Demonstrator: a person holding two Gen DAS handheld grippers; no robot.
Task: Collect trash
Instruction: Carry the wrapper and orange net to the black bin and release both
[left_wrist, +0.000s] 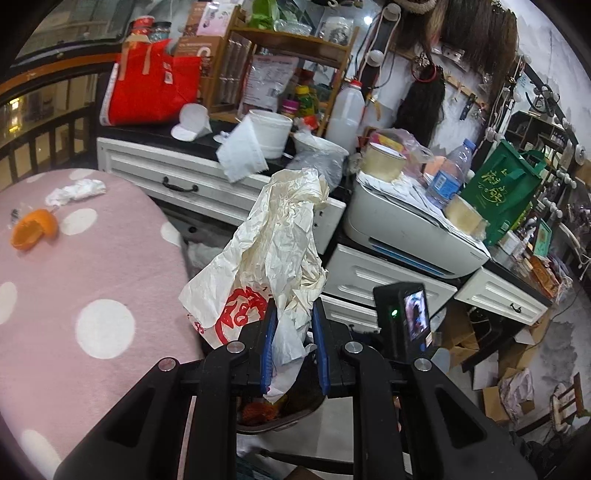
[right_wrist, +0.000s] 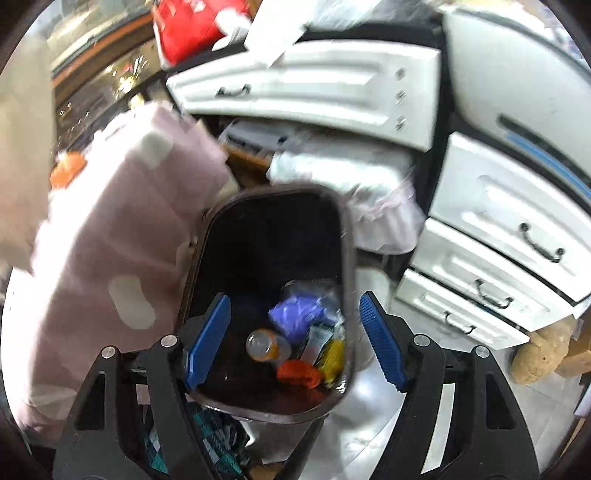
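1. Paper bag (left_wrist: 273, 243): crumpled, matt, cream paper with red print.
2. Polka-dot cover (left_wrist: 92, 277) at nine o'clock: soft pink cloth, fuzzy.
3. Trash bin (right_wrist: 347, 258): dark, smooth plastic.
4. Drawer fronts (right_wrist: 314, 85): glossy white.
5. Tool pads (right_wrist: 382, 341): ribbed blue plastic.

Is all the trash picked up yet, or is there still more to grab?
Not yet. Done: the dark trash bin already holds a small bottle, a purple wad and wrappers. In hand: the left gripper pinches a crumpled paper bag above the bin; the right gripper is open and empty over it. Left: an orange peel and a crumpled tissue still lie on the pink dotted cloth.
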